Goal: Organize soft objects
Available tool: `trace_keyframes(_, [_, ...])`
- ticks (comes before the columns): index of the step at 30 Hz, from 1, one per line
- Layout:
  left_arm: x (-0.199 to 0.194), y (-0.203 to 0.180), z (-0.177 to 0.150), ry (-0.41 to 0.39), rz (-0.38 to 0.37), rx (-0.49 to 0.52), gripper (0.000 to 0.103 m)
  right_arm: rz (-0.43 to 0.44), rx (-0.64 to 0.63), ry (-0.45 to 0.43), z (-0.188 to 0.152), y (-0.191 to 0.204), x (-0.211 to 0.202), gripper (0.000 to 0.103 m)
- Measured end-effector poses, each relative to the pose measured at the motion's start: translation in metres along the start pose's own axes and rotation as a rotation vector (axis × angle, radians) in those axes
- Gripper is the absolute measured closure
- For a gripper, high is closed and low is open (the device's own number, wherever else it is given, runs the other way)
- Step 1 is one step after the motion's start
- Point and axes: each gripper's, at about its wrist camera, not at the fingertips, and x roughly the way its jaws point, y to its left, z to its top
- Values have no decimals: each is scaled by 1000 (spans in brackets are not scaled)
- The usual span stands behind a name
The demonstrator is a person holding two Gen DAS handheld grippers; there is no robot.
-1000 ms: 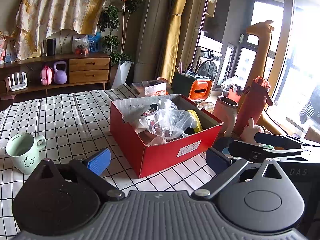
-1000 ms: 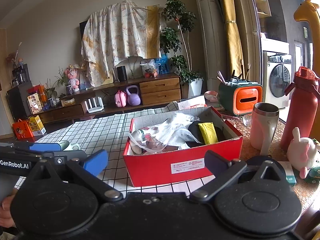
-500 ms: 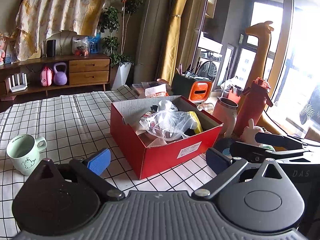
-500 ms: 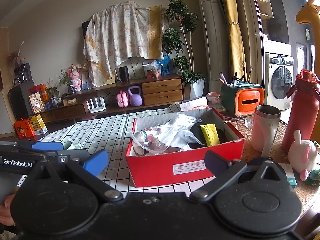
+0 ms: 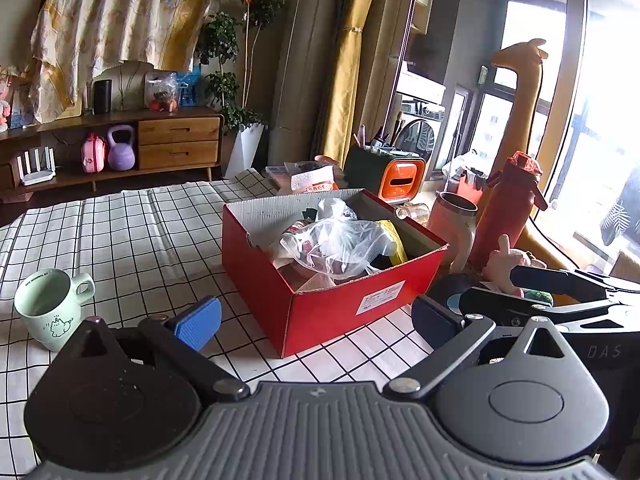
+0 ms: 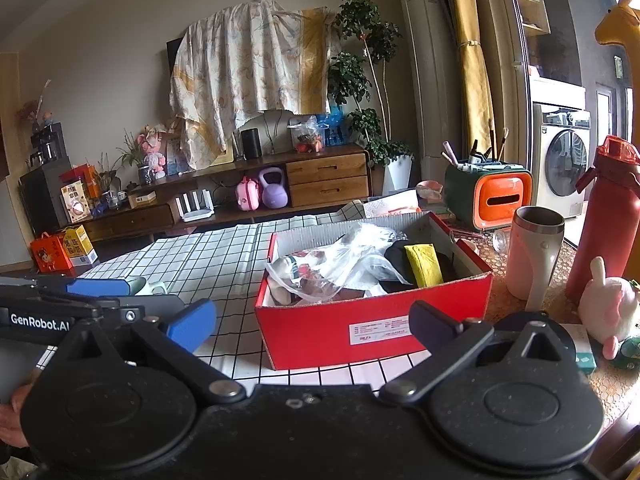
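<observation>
A red cardboard box (image 5: 340, 312) (image 6: 376, 328) stands on the checked tablecloth. It holds a crumpled clear plastic bag (image 5: 340, 244) (image 6: 352, 264), a yellow cloth (image 6: 424, 264) and dark fabric. My left gripper (image 5: 316, 316) is open and empty, just in front of the box's near corner. My right gripper (image 6: 316, 324) is also open and empty, facing the box's long front side. A pink and white plush rabbit (image 6: 608, 312) (image 5: 508, 260) sits to the right of the box. The right gripper's body shows at the right of the left wrist view.
A mint mug (image 5: 50, 308) stands left of the box. Right of the box are a steel tumbler (image 6: 536, 252), a red bottle (image 6: 604, 216) and an orange organiser (image 6: 492, 196). A yellow giraffe figure (image 5: 520, 92) rises behind. The left gripper (image 6: 80, 300) reaches in at the left of the right wrist view.
Both cameras have drifted slightly; the box sits a touch further right in the right wrist view. Both grippers stay open and empty.
</observation>
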Motion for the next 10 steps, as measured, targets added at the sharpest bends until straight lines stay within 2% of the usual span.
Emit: trace_keyframes(10, [2,1,-2,7,-1,-6,1,-2,-1,2,0,1,1,0])
